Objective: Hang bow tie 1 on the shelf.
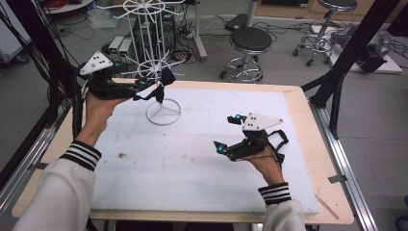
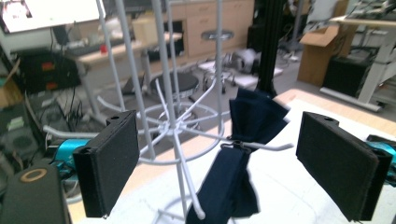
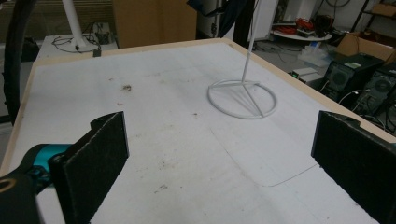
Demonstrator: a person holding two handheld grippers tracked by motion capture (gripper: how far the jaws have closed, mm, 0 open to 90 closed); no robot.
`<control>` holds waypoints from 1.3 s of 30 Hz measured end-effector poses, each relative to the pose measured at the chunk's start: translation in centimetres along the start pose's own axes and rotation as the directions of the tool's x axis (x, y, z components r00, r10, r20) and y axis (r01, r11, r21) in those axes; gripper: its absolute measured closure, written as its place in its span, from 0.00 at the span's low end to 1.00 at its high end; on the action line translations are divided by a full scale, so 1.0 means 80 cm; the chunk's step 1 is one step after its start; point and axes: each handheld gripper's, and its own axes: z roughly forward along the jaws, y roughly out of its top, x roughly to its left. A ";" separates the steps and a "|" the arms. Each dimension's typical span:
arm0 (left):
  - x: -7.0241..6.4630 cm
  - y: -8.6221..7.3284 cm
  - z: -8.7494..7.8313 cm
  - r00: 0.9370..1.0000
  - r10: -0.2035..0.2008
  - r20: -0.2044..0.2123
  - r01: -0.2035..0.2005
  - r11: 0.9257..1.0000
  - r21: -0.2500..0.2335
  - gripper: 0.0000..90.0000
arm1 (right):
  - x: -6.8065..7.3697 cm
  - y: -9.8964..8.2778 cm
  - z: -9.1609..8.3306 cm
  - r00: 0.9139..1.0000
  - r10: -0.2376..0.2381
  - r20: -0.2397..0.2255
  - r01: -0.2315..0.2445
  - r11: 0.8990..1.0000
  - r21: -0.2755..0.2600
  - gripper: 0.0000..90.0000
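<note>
1. Plainly, the work in hand is hanging a dark blue cloth (image 2: pixel 243 154) on one arm of the white wire rack (image 1: pixel 155 53), which stands on its ring base at the far left of the white table mat (image 1: pixel 202 159).
2. Seen from the left gripper view, the cloth drapes over a thin horizontal prong of the rack, with a small clip or loop at the top sitting on the wire; one part fans up behind the prong and a longer part hangs down in front.
3. The left gripper (image 1: pixel 144 86) sits level at the rack, its jaws spread wide to either side of the cloth, neither pad pressing on it.
4. The right gripper (image 1: pixel 227 134) hovers over the mat near the right side, well apart from the rack, jaws wide and empty.
5. Judging by its folds and droop, the cloth is light, soft and limp; it will sag and swing rather than keep a shape, and it should not slip readily from rough pads.
6. The best place to pinch looks like the bunched part just below the prong, where layers are thick.
7. The rack looks light and springy, so a tug on the cloth could tip it or bend a prong.
</note>
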 end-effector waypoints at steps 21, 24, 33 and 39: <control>-0.013 -0.062 -0.083 0.999 0.022 0.029 -0.018 0.991 -0.132 0.14 | -0.003 0.001 -0.013 0.999 0.008 0.045 -0.007 0.999 -0.041 0.04; -0.017 -0.073 -0.092 0.999 0.027 0.034 -0.022 0.990 -0.139 0.14 | -0.003 0.002 -0.014 0.998 0.010 0.062 -0.007 0.999 -0.043 0.04; -0.026 -0.111 -0.111 0.998 0.017 0.054 -0.011 0.993 -0.115 0.14 | 0.001 0.003 -0.021 0.997 0.004 0.083 -0.001 0.999 -0.043 0.04; -0.032 -0.127 -0.122 0.998 0.017 0.067 -0.010 0.995 -0.102 0.14 | 0.004 0.004 -0.030 0.995 0.001 0.096 0.004 0.999 -0.053 0.04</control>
